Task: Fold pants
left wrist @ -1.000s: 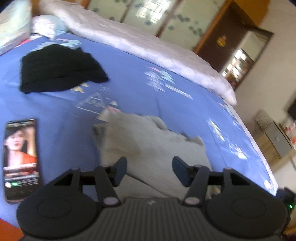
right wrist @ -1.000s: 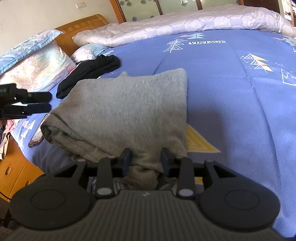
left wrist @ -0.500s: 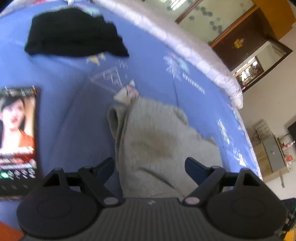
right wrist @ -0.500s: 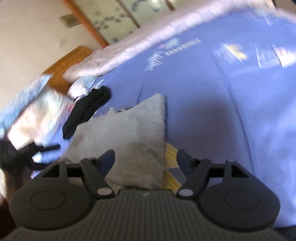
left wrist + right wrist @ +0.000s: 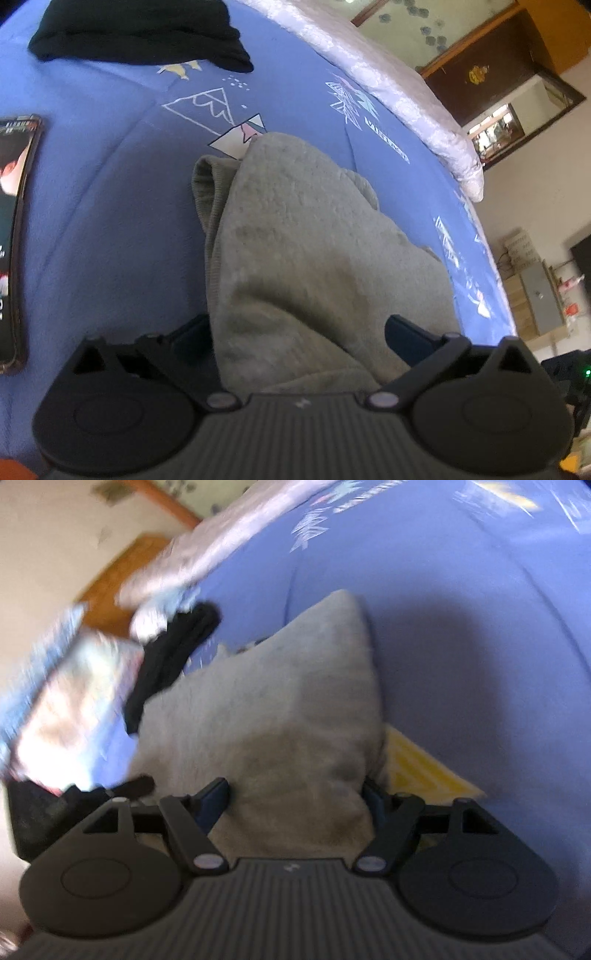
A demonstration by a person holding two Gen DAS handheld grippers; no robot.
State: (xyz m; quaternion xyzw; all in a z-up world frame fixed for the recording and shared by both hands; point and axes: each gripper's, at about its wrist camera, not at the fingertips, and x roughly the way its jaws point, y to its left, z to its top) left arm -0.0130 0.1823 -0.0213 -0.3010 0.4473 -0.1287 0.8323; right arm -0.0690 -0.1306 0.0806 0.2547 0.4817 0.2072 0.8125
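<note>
Both grippers have changed since a second ago. Right gripper [image 5: 295, 801] was pinched narrow on the near hem of the gray pants [image 5: 310, 251]; half a second ago its fingers were already spread, and now they stand wide, one on each side of the folded bundle, holding nothing. Left gripper [image 5: 299, 332] was half open above the cloth; now its fingers are wide too, straddling the near end of the bundle, one finger partly tucked behind the cloth edge, nothing clamped. Both wrist views have dropped lower and closer to the fabric. Right view is motion-blurred, so fine detail there is unreliable.

Meaning for the task, as a judgement: the last fold looks released and laid down. The pants sit as a compact multi-layer stack on the blue bed sheet [image 5: 110, 221], near the bed's front edge, with a ribbed waistband or cuff poking out on the left side. Task looks close to done; what remains is probably patting or squaring the stack, or pulling away. Wide fingers close on either side could drag the top layer if they shift sideways.

Counts:
- gray pants: one, folded
- grippers: two, both spread wide, both empty
- black garment [image 5: 136, 33]: one, bunched at the far side of the bed, well apart from the pants
- phone [image 5: 14, 236]: one, screen lit, on the sheet left of the pants, not touching
- pale quilt [image 5: 399, 96]: one, along the far edge
- pillows [image 5: 62, 701]: blurred, count unclear
</note>
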